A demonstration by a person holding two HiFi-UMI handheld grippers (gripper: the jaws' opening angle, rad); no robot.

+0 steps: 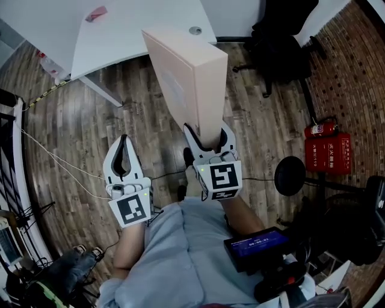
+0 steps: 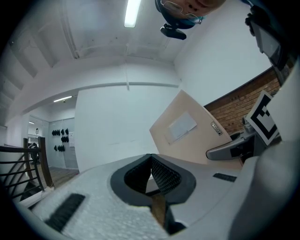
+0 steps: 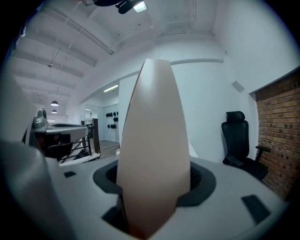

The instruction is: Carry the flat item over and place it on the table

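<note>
A flat beige box (image 1: 189, 81) stands on edge, rising up and away from my right gripper (image 1: 209, 143), whose jaws are shut on its lower edge. In the right gripper view the box (image 3: 154, 154) fills the middle between the jaws. The left gripper view shows its broad face with a pale label (image 2: 194, 129). My left gripper (image 1: 123, 157) hangs to the left of the box, apart from it, its jaws shut and holding nothing. In its own view the left gripper (image 2: 152, 176) has its dark pads meeting. The white table (image 1: 120, 36) lies ahead at the upper left.
A small pink thing (image 1: 96, 13) lies on the table, whose leg (image 1: 101, 90) reaches the wood floor. A black office chair (image 1: 277, 42) stands ahead right. A red fire extinguisher box (image 1: 328, 150) and a round black base (image 1: 290, 175) sit at right. Cables (image 1: 54, 159) cross the floor at left.
</note>
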